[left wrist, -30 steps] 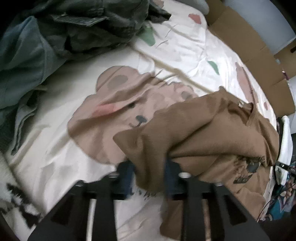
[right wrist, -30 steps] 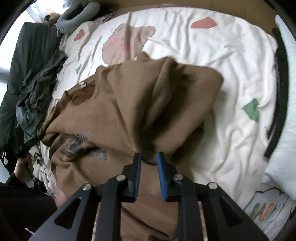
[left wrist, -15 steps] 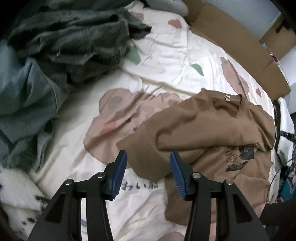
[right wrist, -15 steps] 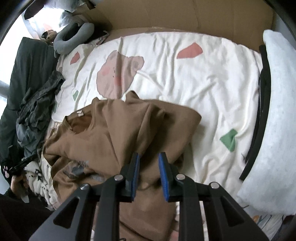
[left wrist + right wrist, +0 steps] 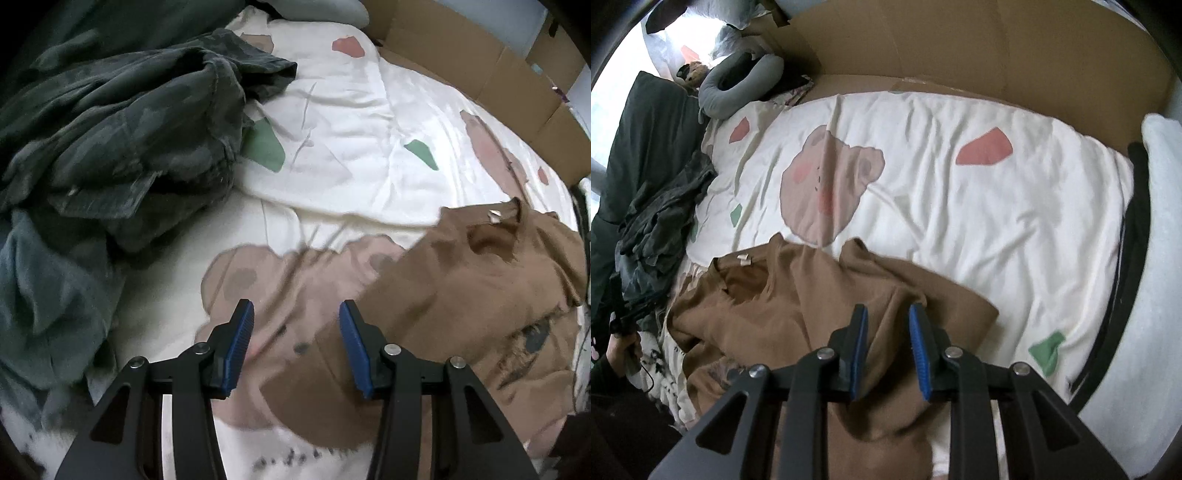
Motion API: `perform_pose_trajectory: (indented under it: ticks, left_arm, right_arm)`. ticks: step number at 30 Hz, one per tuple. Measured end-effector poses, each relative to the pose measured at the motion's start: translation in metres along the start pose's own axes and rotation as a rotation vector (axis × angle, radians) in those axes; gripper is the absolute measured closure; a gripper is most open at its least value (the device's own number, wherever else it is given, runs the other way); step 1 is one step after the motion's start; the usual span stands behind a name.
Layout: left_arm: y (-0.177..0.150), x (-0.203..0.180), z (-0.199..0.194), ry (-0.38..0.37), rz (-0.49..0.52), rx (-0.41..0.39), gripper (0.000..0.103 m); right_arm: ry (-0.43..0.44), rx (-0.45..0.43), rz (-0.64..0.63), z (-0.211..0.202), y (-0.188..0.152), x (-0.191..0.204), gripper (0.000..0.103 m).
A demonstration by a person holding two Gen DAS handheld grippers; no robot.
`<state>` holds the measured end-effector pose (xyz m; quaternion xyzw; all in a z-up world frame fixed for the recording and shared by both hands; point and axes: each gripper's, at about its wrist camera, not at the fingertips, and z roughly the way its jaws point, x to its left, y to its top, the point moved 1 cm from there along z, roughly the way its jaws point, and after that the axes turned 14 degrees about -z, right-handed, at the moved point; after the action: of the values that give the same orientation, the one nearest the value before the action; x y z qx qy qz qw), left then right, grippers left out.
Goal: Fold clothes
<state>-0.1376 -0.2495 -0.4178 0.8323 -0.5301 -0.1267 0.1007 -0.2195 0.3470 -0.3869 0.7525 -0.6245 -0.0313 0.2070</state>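
- Our left gripper (image 5: pixel 295 341) hangs with jaws apart and empty above the cream bear-print duvet (image 5: pixel 332 122); a second ago they pinched the brown cotton T-shirt (image 5: pixel 461 295).
- Our right gripper (image 5: pixel 888 341) stands narrowly parted over the shirt, and we cannot tell whether cloth sits between the pads.
- The shirt lies crumpled, chest print blurred, lower edge cut off.
- The dark grey-green clothes pile (image 5: pixel 122 129) lies well apart.

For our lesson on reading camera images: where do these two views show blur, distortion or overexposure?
Left wrist view: the brown shirt and the bear print beside it are smeared by motion, while the dark clothes pile stays fairly crisp. Right wrist view: the window corner is blown out white; fisheye bends the cardboard edges in both.
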Motion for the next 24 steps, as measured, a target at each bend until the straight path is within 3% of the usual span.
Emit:
perform_pose_trajectory:
  ticks: [6, 10, 17, 22, 23, 24]
  left_arm:
    - [0.016, -0.003, 0.022, -0.010, 0.001, 0.010, 0.055]
    - [0.015, -0.014, 0.029, -0.037, 0.014, 0.025, 0.055]
    - [0.011, -0.030, 0.033, -0.088, 0.031, 0.054, 0.055]
    - [0.016, -0.043, 0.030, -0.133, 0.021, 0.034, 0.055]
    - [0.018, -0.047, 0.029, -0.144, 0.022, 0.029, 0.055]
    - [0.020, -0.051, 0.028, -0.155, 0.025, 0.024, 0.055]
  right_arm:
    - [0.013, 0.024, -0.017, 0.028, 0.024, 0.001, 0.080]
    - [0.014, 0.047, -0.035, 0.047, 0.037, 0.003, 0.064]
    - [0.022, 0.107, -0.095, 0.081, 0.050, 0.018, 0.063]
    - [0.001, 0.173, -0.142, 0.104, 0.048, 0.027, 0.064]
    - [-0.001, 0.171, -0.140, 0.103, 0.048, 0.026, 0.066]
    - [0.001, 0.167, -0.134, 0.103, 0.048, 0.025, 0.080]
